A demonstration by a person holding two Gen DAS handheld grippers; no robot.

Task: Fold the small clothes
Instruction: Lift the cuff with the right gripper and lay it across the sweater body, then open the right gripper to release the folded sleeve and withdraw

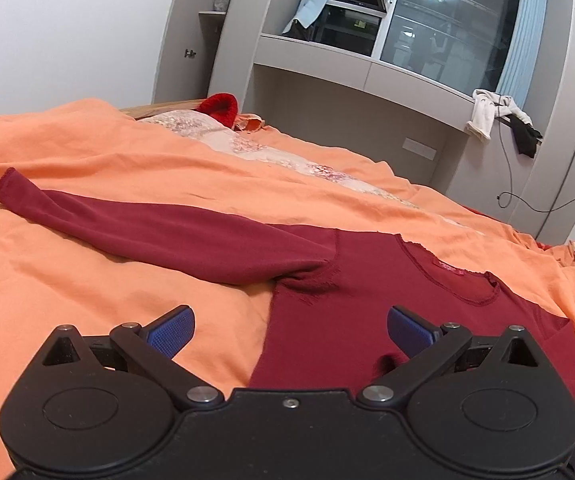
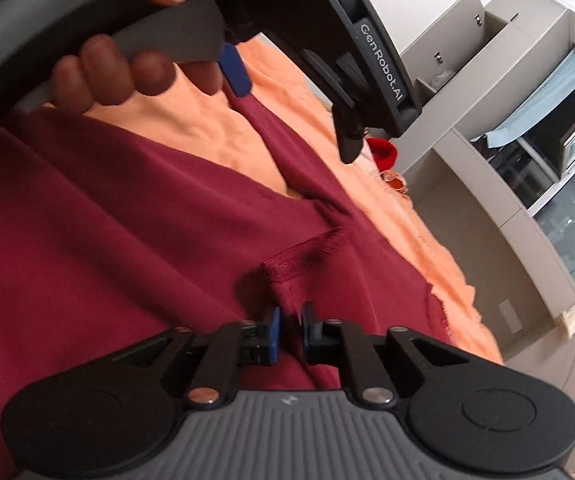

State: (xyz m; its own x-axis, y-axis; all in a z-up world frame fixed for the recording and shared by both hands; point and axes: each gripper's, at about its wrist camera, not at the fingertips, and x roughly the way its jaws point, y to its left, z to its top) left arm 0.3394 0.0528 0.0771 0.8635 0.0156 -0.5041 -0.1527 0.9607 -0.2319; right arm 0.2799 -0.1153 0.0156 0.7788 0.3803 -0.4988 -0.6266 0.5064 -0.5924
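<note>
Bedroom scene: orange bedspread (image 1: 87, 160) carrying a dark red long-sleeved top (image 1: 367, 300), spread flat, neckline toward the window (image 1: 447, 20).

From my station I note the left gripper (image 1: 290, 326) hovering above the top's side edge below the armpit, its blue pads (image 1: 171, 330) spread wide with nothing between them. One sleeve (image 1: 147, 228) lies straight out across the bedspread. My right gripper (image 2: 289, 334) has its jaws drawn in on a raised fold of the top's fabric (image 2: 283, 280), pinched between the pads. A red knitted item (image 1: 221, 108) sits at the far end of the bed.
</note>
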